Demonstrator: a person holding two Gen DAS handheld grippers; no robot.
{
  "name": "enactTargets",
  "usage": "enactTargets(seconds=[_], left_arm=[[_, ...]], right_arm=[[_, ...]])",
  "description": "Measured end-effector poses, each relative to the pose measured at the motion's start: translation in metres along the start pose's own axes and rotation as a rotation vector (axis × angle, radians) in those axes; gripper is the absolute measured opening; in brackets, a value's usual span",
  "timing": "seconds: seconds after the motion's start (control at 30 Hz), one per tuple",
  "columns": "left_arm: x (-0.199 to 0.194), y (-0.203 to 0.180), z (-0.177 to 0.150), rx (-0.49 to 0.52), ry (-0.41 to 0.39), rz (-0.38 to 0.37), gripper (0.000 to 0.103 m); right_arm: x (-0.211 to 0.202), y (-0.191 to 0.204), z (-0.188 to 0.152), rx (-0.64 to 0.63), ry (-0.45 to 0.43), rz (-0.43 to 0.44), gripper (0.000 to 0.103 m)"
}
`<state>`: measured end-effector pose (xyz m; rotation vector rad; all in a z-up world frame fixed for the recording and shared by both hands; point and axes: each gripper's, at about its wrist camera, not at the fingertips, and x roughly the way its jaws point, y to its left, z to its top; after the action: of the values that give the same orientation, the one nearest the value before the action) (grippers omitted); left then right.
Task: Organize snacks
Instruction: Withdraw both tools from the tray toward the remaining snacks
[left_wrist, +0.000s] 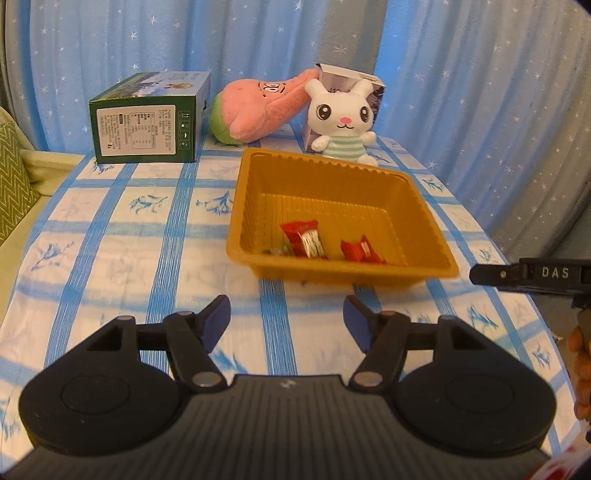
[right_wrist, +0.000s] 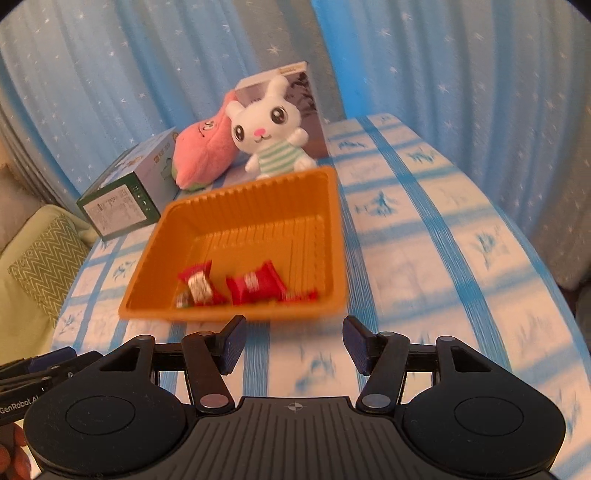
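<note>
An orange plastic tray (left_wrist: 332, 173) stands on the blue-checked tablecloth and also shows in the right wrist view (right_wrist: 236, 206). Red-wrapped snacks lie in its near end: one upright-looking packet (left_wrist: 304, 238) (right_wrist: 199, 282), another red packet (left_wrist: 360, 251) (right_wrist: 255, 284), and a small piece at the wall (right_wrist: 301, 295). My left gripper (left_wrist: 286, 321) is open and empty just in front of the tray. My right gripper (right_wrist: 293, 343) is open and empty just in front of the tray's near edge; its finger shows at the right of the left wrist view (left_wrist: 495, 275).
A green box (left_wrist: 147, 118) (right_wrist: 122, 195), a pink plush (left_wrist: 258, 107) (right_wrist: 203, 151) and a white bunny plush (left_wrist: 341, 122) (right_wrist: 269, 133) against a small box (left_wrist: 351, 79) stand behind the tray. Blue curtain behind. Green cushion (left_wrist: 11, 184) at the left, off the table.
</note>
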<state>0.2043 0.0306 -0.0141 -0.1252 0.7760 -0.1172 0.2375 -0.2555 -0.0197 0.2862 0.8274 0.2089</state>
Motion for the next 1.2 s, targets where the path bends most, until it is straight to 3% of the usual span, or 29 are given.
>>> enactTargets(seconds=[0.13, 0.6, 0.9, 1.2], left_arm=[[-0.025, -0.008, -0.020, 0.020, -0.003, -0.004, 0.068], [-0.081, -0.032, -0.081, 0.042, 0.022, -0.018, 0.070], [-0.090, -0.045, -0.107, 0.071, 0.061, -0.026, 0.070], [-0.081, -0.050, -0.113, 0.103, 0.086, -0.040, 0.072]], right_arm=[[-0.029, -0.001, -0.028, 0.035, -0.004, 0.003, 0.058], [-0.102, 0.012, -0.107, -0.025, -0.047, -0.054, 0.058], [-0.119, 0.003, -0.132, -0.011, -0.036, -0.071, 0.058], [-0.119, -0.002, -0.134, -0.003, -0.033, -0.081, 0.058]])
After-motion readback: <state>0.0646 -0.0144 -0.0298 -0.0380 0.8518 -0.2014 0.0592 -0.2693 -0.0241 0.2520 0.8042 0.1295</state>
